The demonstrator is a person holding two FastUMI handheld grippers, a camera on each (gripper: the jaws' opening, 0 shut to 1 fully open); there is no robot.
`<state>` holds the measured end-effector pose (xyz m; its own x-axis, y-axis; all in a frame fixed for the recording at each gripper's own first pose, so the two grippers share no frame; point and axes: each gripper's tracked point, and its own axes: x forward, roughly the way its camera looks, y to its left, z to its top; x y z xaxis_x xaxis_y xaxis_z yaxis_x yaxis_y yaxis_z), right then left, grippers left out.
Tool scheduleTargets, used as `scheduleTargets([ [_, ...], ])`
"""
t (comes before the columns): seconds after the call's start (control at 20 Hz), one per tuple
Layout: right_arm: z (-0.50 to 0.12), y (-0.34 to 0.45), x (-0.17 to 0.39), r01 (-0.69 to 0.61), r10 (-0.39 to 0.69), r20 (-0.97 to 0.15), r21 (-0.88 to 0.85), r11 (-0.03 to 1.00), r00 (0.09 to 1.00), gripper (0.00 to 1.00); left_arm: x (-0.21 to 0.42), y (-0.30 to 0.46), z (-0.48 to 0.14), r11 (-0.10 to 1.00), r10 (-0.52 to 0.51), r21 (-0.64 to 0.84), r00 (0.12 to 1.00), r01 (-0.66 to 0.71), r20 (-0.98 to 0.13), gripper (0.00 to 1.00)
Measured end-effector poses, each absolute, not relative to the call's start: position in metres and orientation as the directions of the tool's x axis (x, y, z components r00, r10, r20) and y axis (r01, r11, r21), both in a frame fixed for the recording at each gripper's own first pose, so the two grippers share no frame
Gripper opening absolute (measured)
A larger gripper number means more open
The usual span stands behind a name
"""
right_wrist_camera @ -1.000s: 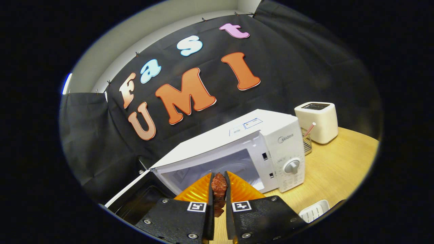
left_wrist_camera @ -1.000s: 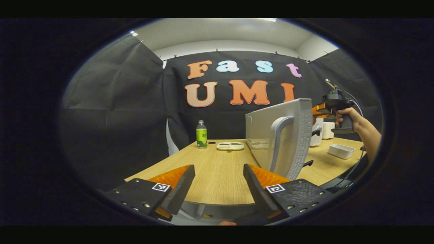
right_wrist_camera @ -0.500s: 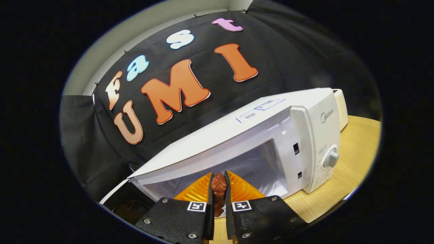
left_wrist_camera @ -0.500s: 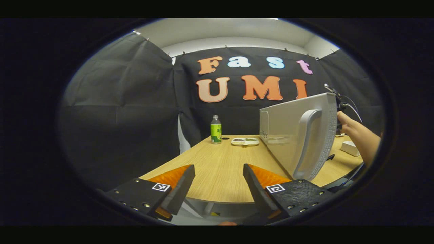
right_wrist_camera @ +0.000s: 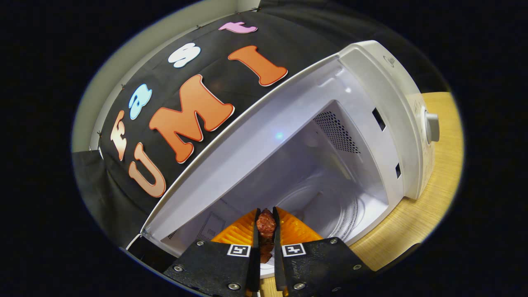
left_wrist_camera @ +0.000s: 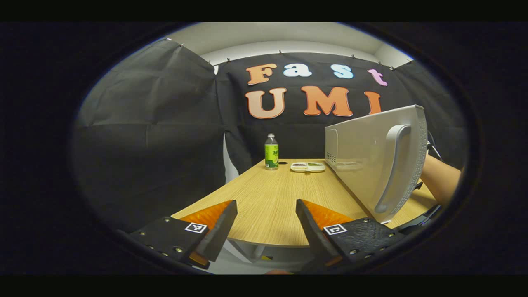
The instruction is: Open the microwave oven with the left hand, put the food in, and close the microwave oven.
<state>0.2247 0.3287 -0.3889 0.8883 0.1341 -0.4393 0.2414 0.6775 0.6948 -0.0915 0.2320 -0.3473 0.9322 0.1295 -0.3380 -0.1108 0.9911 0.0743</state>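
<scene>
Carrying the food into the microwave oven point(right_wrist_camera: 330, 136) is the step in hand; the right gripper point(right_wrist_camera: 265, 231) is clamped on a reddish-brown morsel of food point(right_wrist_camera: 265, 222) at the cavity mouth; the left gripper point(left_wrist_camera: 266, 222) hangs with jaws apart beside the open door point(left_wrist_camera: 371, 161); next, reach over the turntable point(right_wrist_camera: 330, 206) and release.

The left gripper view looks level along the table point(left_wrist_camera: 272, 198) past the open door point(left_wrist_camera: 371, 165); the right gripper view (tilted) faces closely into the microwave point(right_wrist_camera: 330, 165), which both share.
</scene>
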Motion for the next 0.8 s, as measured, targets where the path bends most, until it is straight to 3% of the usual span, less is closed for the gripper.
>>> scheduleTargets([
  [0.5,-0.430,0.318,0.254,0.365,0.011,-0.446,0.745,0.558,0.895,0.13,-0.086,0.232,-0.351,0.990,0.134,0.094,0.925,-0.107,-0.355,0.86],
  [0.65,-0.440,0.320,0.253,0.385,-0.010,-0.466,0.719,0.579,0.885,0.14,-0.085,0.230,-0.351,0.990,0.132,0.097,0.925,-0.105,-0.356,0.86],
  [0.75,-0.443,0.315,0.250,0.393,-0.023,-0.481,0.688,0.609,0.877,0.21,-0.084,0.228,-0.350,0.989,0.134,0.100,0.924,-0.105,-0.357,0.86],
  [0.8,-0.446,0.320,0.249,0.395,-0.020,-0.497,0.663,0.636,0.867,0.13,-0.083,0.226,-0.350,0.989,0.132,0.102,0.925,-0.102,-0.355,0.86],
])
